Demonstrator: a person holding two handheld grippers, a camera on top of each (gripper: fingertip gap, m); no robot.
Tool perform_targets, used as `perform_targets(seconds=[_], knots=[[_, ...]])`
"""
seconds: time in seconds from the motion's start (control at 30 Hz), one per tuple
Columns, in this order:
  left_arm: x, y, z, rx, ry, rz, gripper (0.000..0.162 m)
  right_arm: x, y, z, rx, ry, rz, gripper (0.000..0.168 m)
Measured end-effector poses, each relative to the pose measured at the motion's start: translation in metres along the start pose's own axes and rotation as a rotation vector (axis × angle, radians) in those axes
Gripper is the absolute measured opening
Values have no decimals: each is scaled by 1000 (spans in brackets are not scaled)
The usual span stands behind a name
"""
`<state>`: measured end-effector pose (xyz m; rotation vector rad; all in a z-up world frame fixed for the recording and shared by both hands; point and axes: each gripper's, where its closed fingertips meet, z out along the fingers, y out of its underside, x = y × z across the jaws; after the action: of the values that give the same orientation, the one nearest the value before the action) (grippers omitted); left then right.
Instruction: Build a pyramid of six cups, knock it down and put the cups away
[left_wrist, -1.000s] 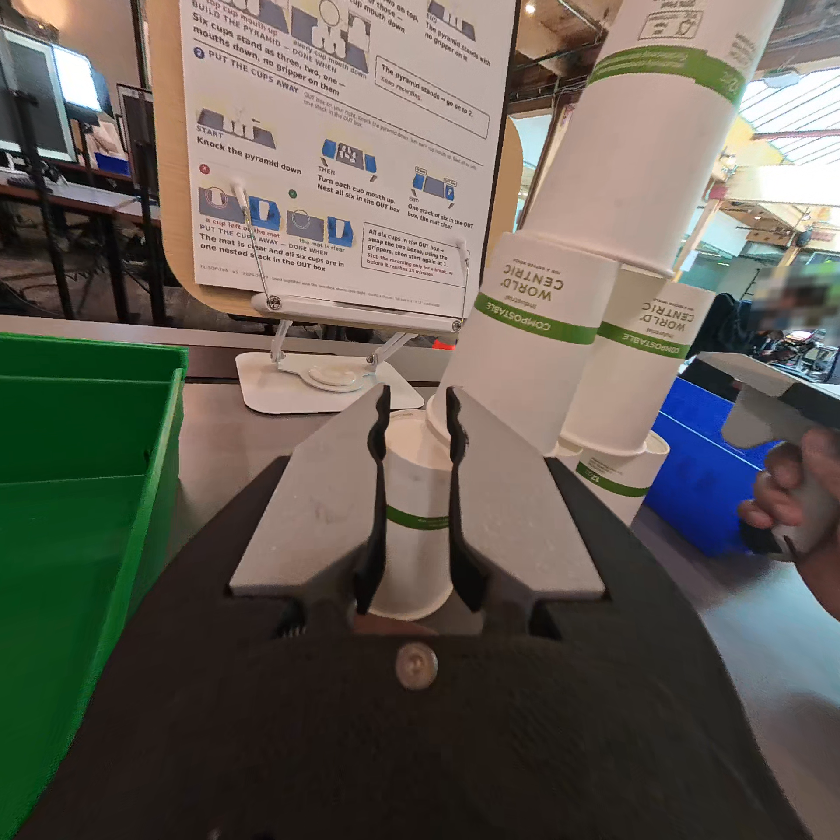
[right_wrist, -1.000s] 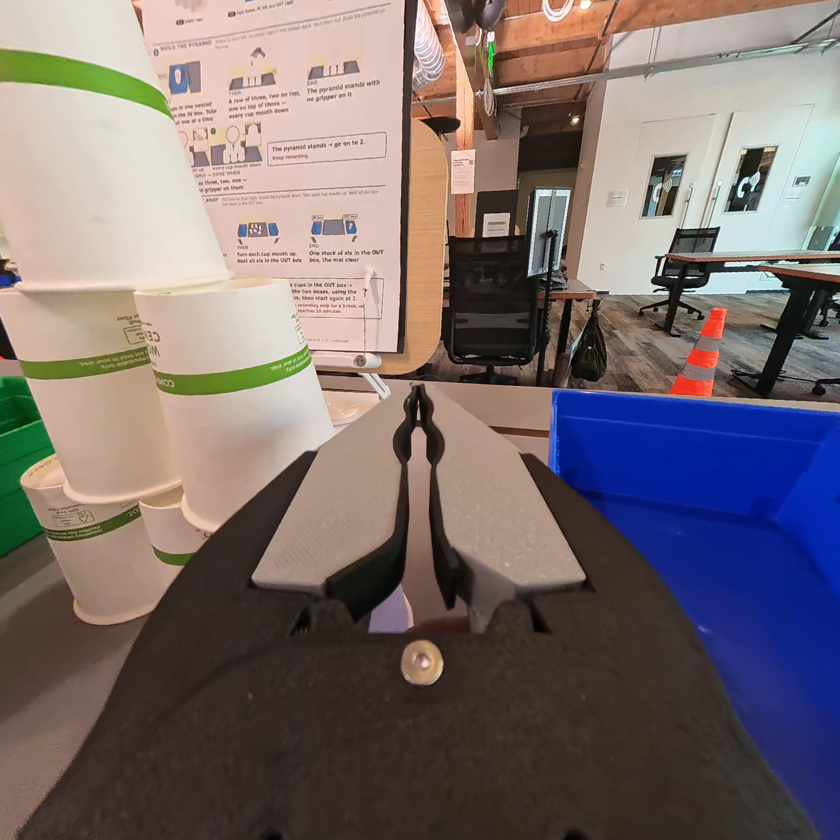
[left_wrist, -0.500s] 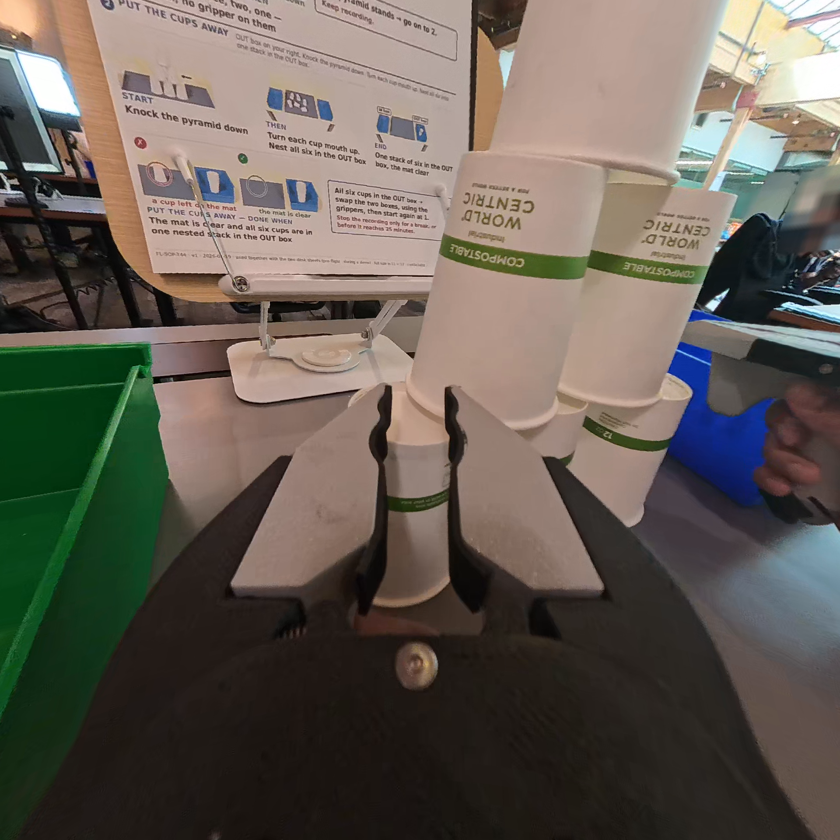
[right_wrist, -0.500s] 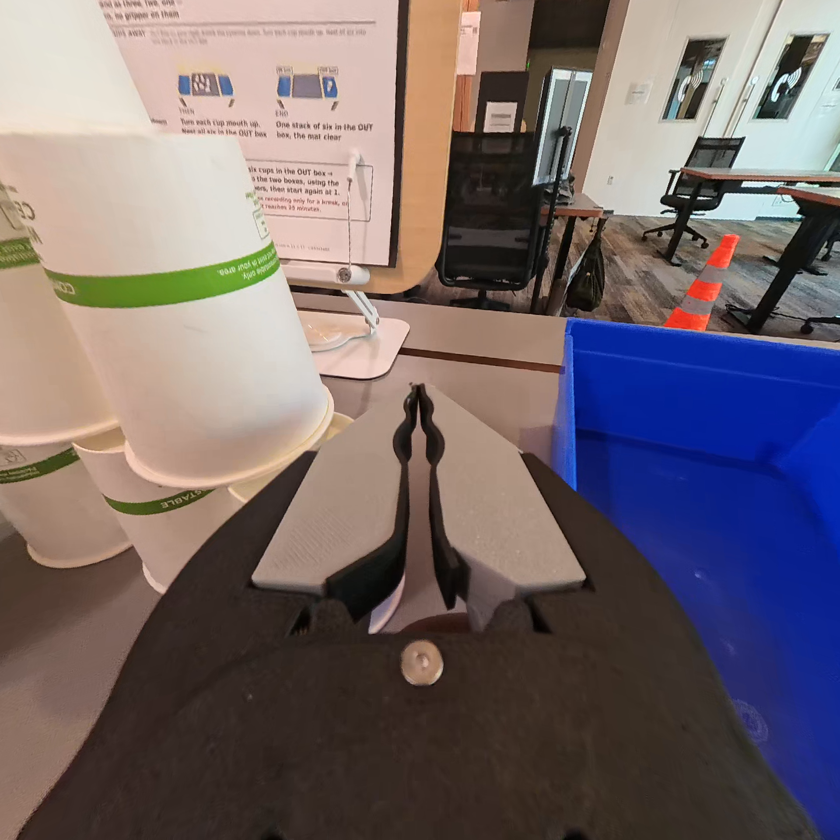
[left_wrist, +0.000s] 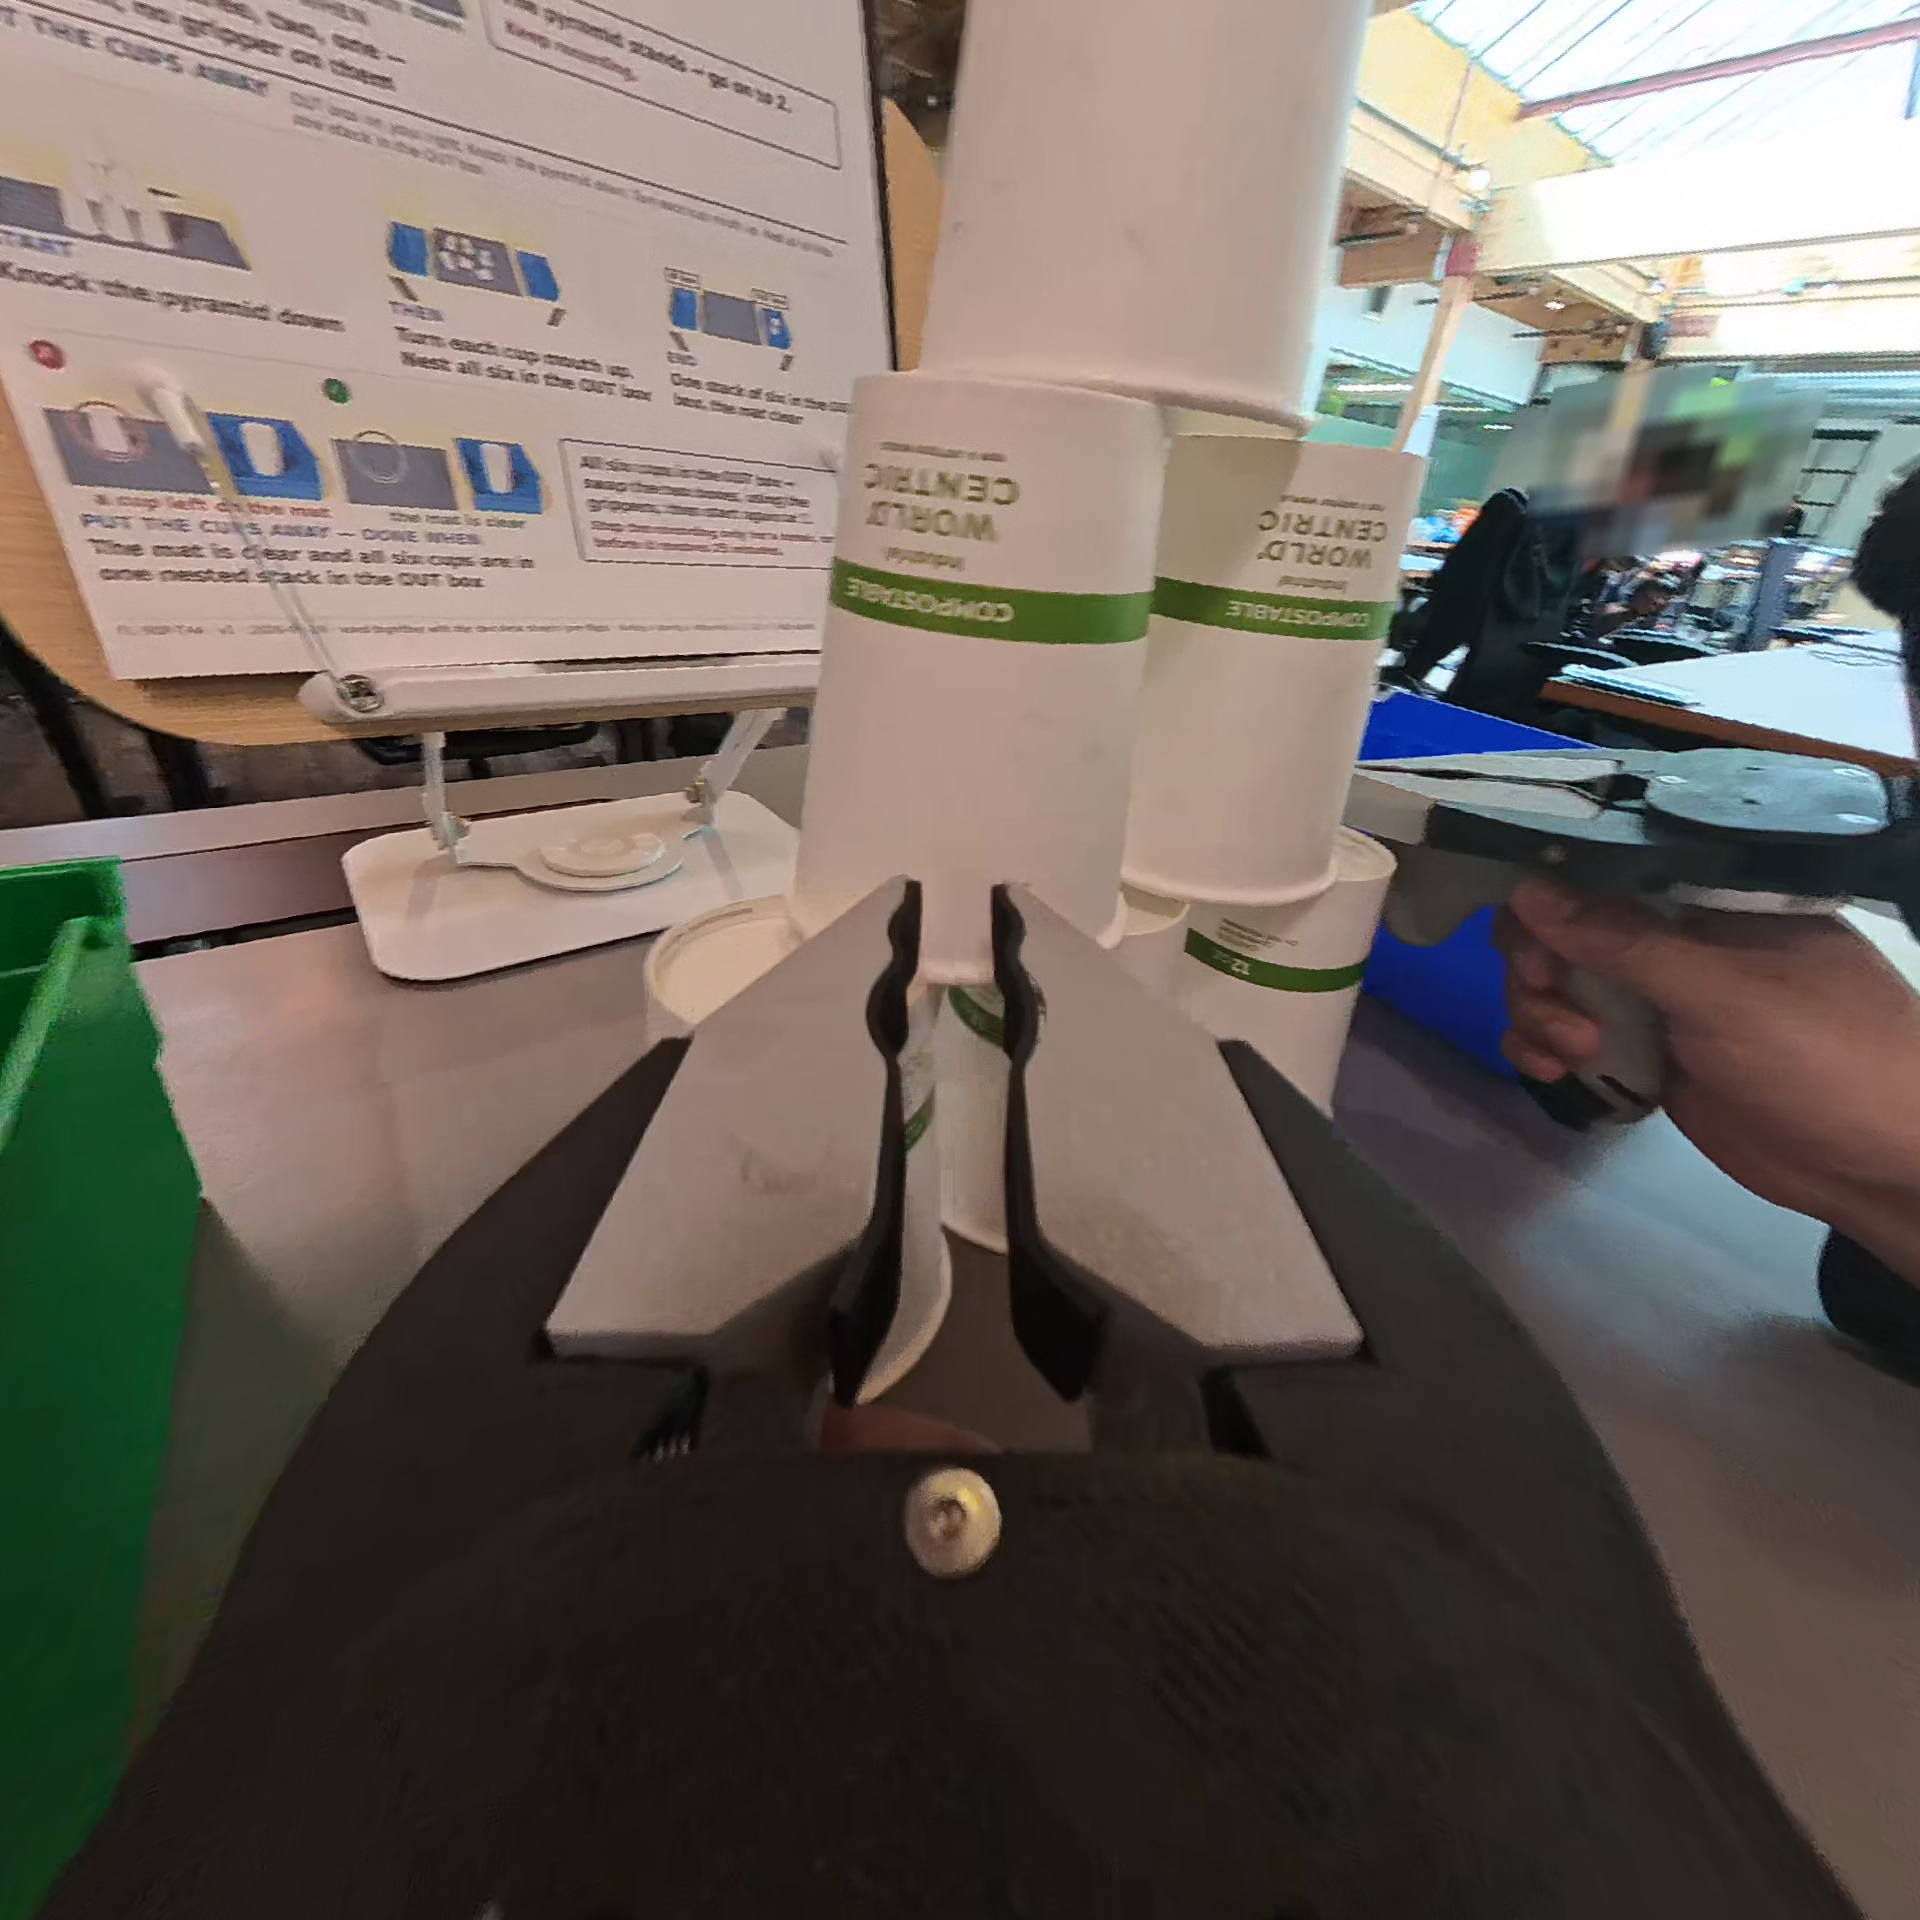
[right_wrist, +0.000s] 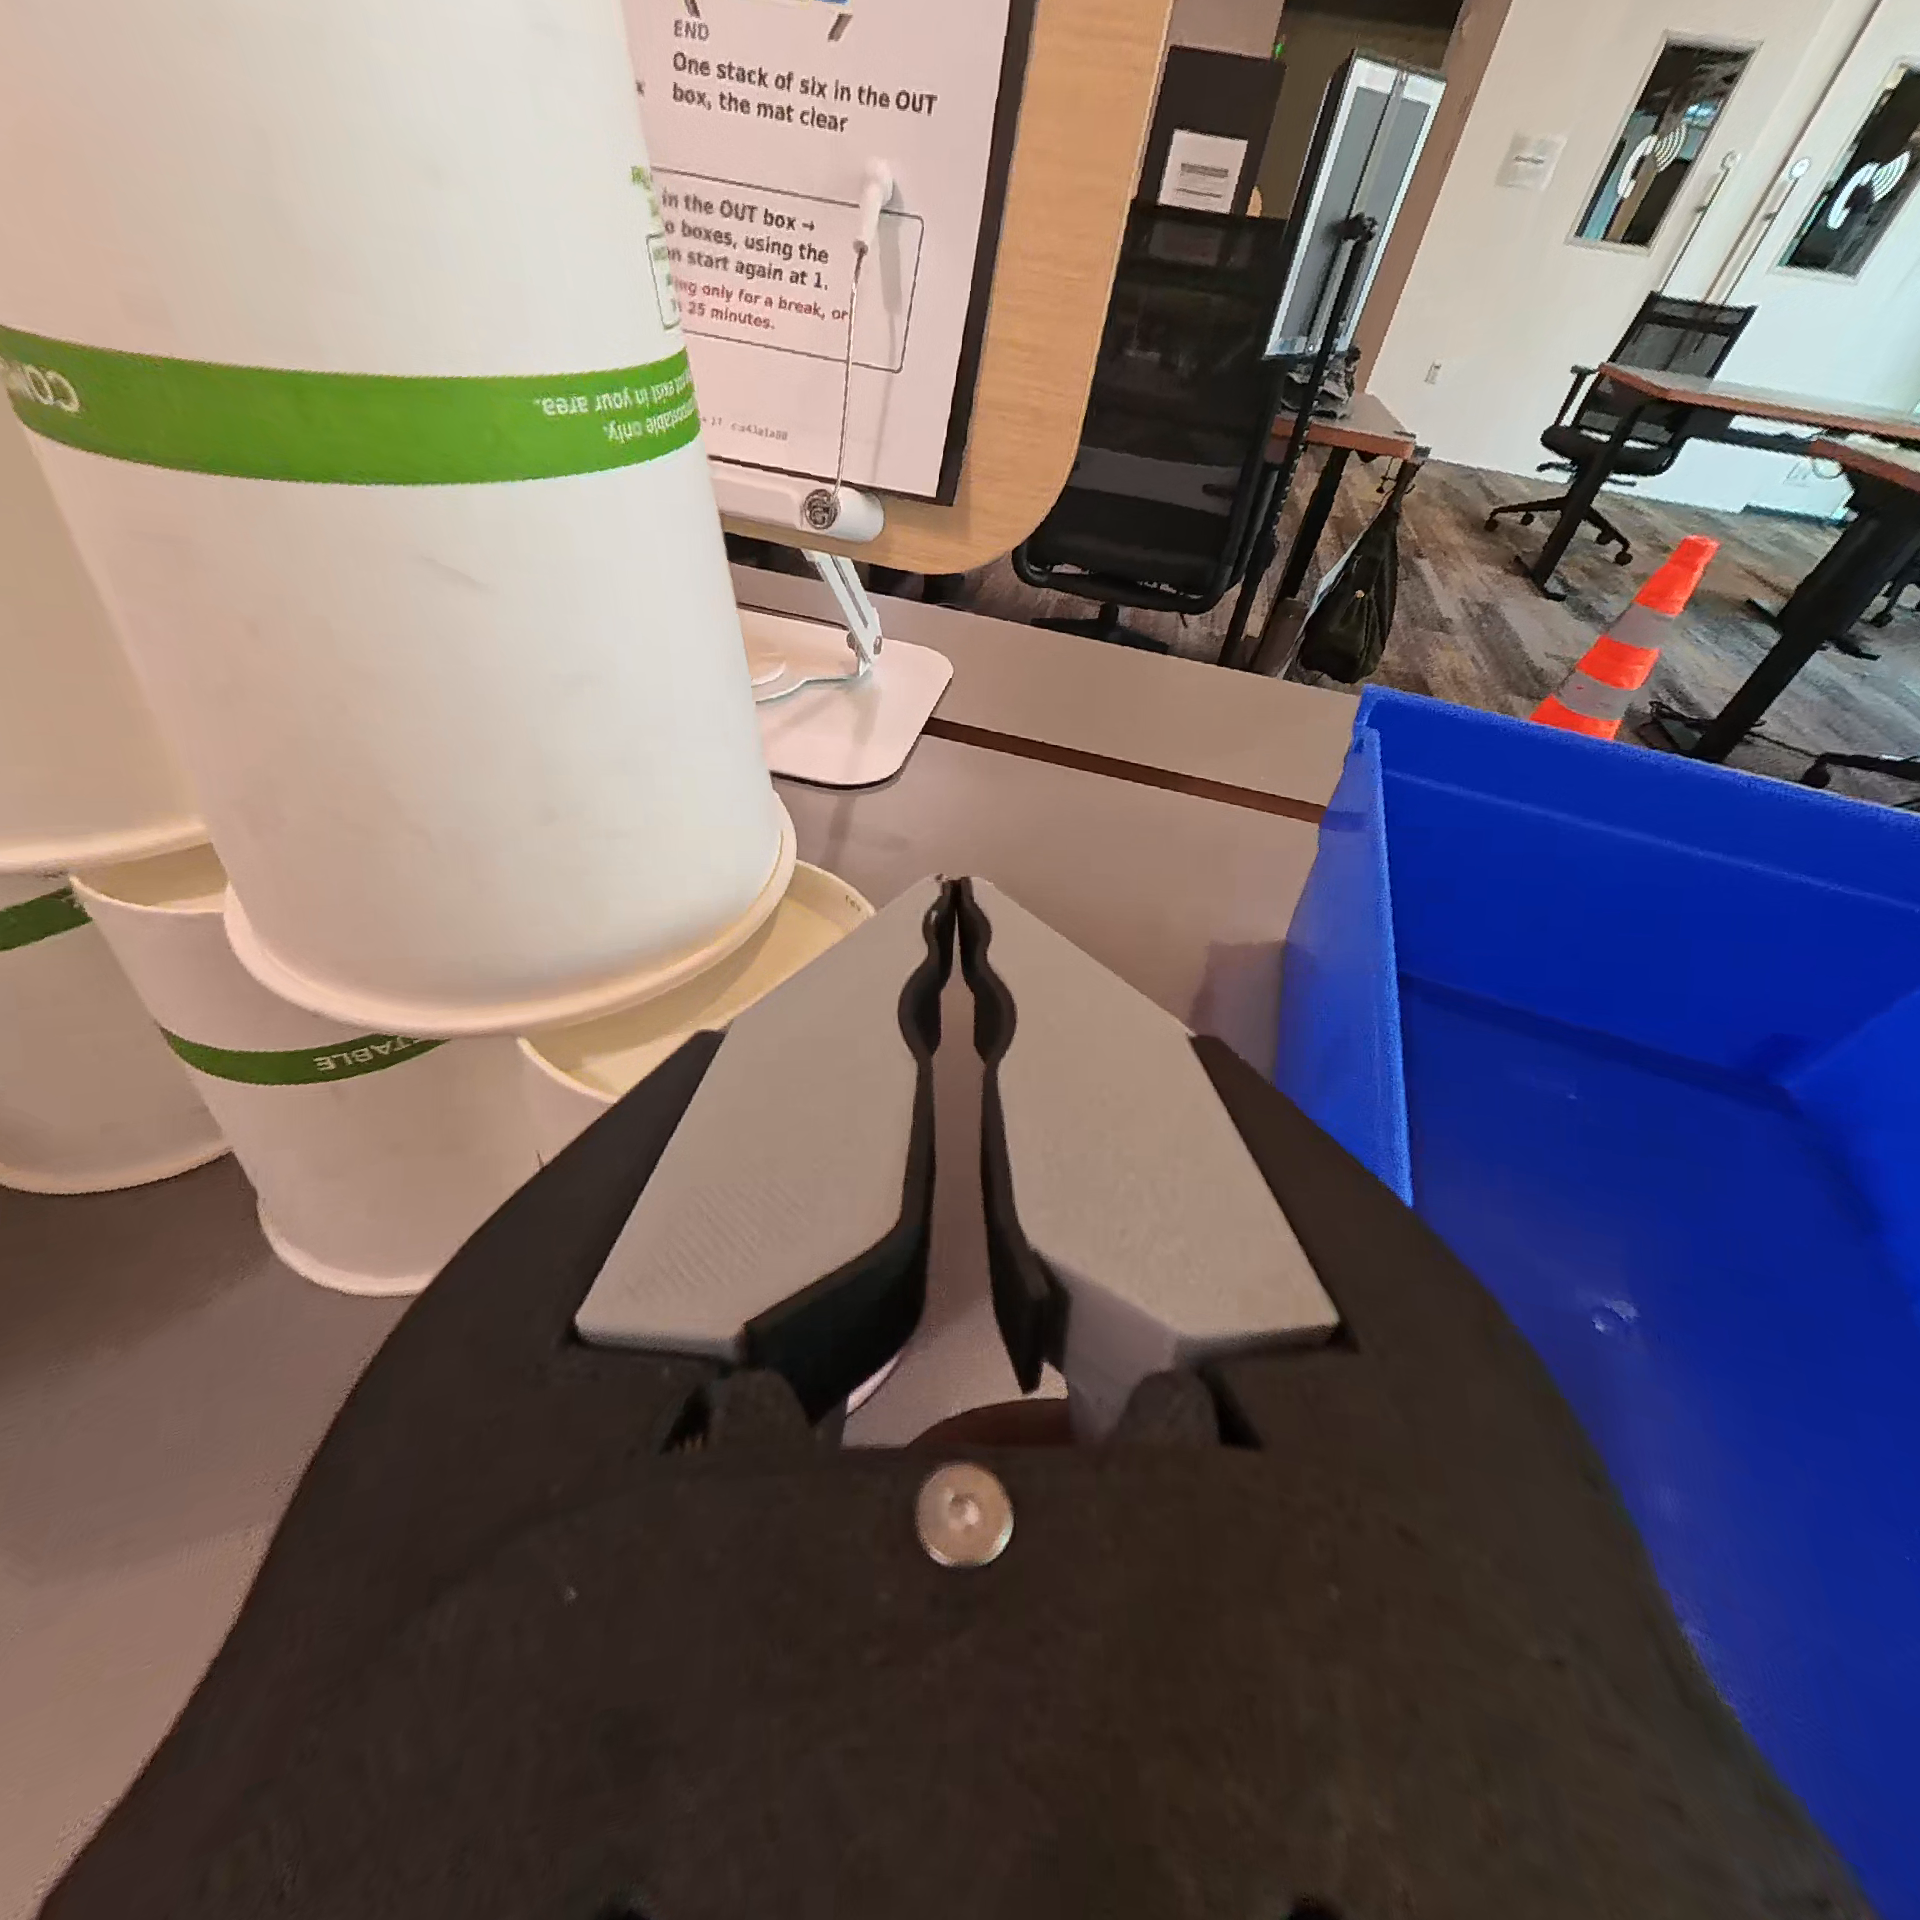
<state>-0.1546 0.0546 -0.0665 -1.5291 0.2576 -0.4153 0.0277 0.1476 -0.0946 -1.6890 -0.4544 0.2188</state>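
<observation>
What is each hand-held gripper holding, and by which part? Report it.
Nothing. The right hand-held gripper is shut, tips together and empty. The left hand-held gripper is slightly open, with the cups beyond it and none clamped.

Both pictures were bright, like daytime indoors. In the left wrist view, strong light came from the windows (left_wrist: 1704, 208) high on the right, and that part looked washed out and glary. The instruction sheet (left_wrist: 416, 343) was smeared with blur, and its small print could not be made out. The black gripper body (left_wrist: 935, 1714) at the bottom looked soft too. The right wrist view was sharper. The white cup (right_wrist: 416, 623) shone evenly, with soft shadow under its rim. The blue bin (right_wrist: 1662, 1143) had a darker inside. Straight lines bent near the edges of both pictures.
</observation>
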Motion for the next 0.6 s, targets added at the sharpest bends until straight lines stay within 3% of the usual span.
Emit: perform_targets(seconds=[0.37,0.5,0.6], knots=[[57,27,6,-123,245,123,9,9,-9,-4,55,49,11,0],[114,64,-12,-332,606,68,4,17,-7,-2,53,94,19,0],[158,94,-42,-489,868,145,9,22,-5,0,52,123,29,0]])
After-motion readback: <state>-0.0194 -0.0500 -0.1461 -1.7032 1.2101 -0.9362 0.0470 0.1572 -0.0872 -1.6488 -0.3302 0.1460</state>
